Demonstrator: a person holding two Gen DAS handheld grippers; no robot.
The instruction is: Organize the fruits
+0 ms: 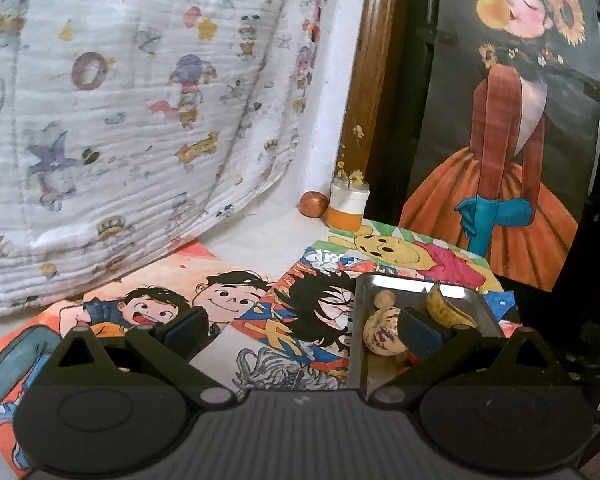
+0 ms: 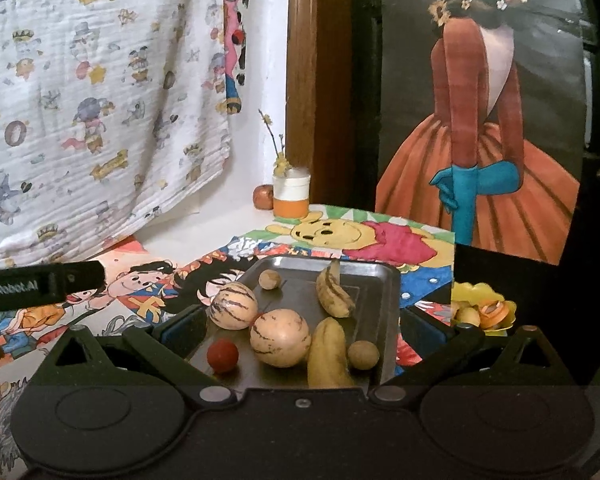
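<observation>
Nearest the right gripper (image 2: pixel 300 330), whose fingers stand wide and empty, a metal tray (image 2: pixel 388 280) holds two striped melons (image 2: pixel 280 342), two bananas (image 2: pixel 329 354), brown balls and a red ball (image 2: pixel 222 355). Left gripper (image 1: pixel 300 324) also gapes empty beside the tray. Centre one fruit between the fingers before closing, probably the near melon.

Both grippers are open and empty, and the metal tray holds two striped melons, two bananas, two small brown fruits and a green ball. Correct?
Not quite: the ball is red, not green, as the right wrist view shows. The rest holds: both grippers are open and empty, and the tray holds the other fruits.
</observation>
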